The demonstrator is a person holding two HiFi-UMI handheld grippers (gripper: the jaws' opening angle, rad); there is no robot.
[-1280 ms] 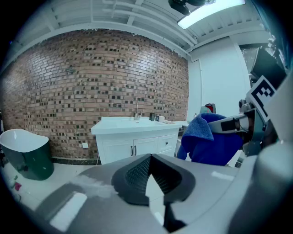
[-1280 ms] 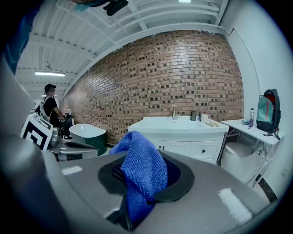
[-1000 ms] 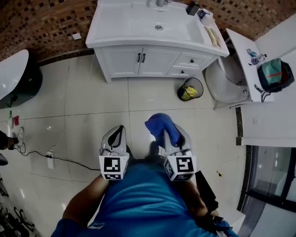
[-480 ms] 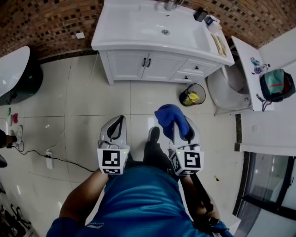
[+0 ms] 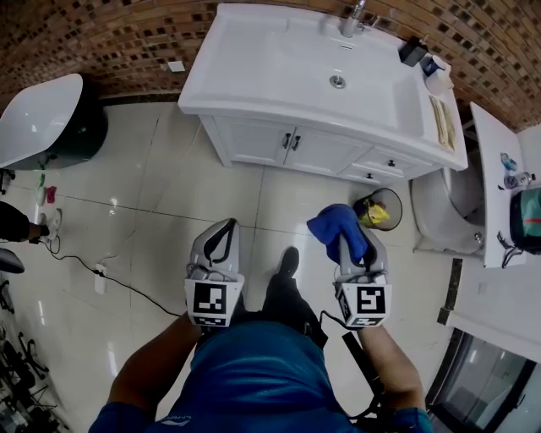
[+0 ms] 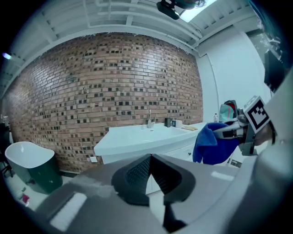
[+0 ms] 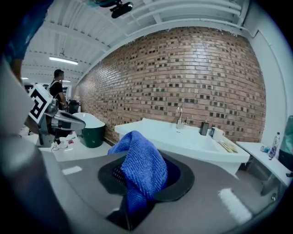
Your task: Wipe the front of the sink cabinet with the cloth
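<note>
Head view, looking steeply down on a tiled bathroom floor (image 5: 152, 194). The person stands mid-floor and holds both tools out in front, facing the sink cabinet (image 5: 254, 139).

Left hand-held gripper (image 5: 224, 230): clenched. Its own view shows the two dark pads meeting along one line, with nothing between them.

Right hand-held gripper (image 5: 348, 245): grasping the cloth (image 7: 143, 167). The cloth is blue and ribbed. It is pinched between the jaws and bunches up over their tips, hiding the pads. In the head view it hangs above the floor tiles, well apart from the cabinet front and close to the waste bin (image 5: 378, 209).

The sink cabinet is white and stands at the far edge of the floor, against the brick wall (image 5: 101, 34). Its front has two doors with dark handles (image 5: 292, 141) and drawers toward the right. A white basin top (image 5: 279, 63) with a faucet (image 5: 353, 19) sits above it. Small items lie at the top's right end; they are too small to identify.

The waste bin stands on the floor just below the cabinet's right corner, with something yellow inside. A toilet (image 5: 444, 211) sits to its right. A bathtub (image 5: 42, 118), white inside and dark outside, occupies the left edge of the floor. A power strip (image 5: 100, 279) with a black cable lies on the tiles below it.
</note>
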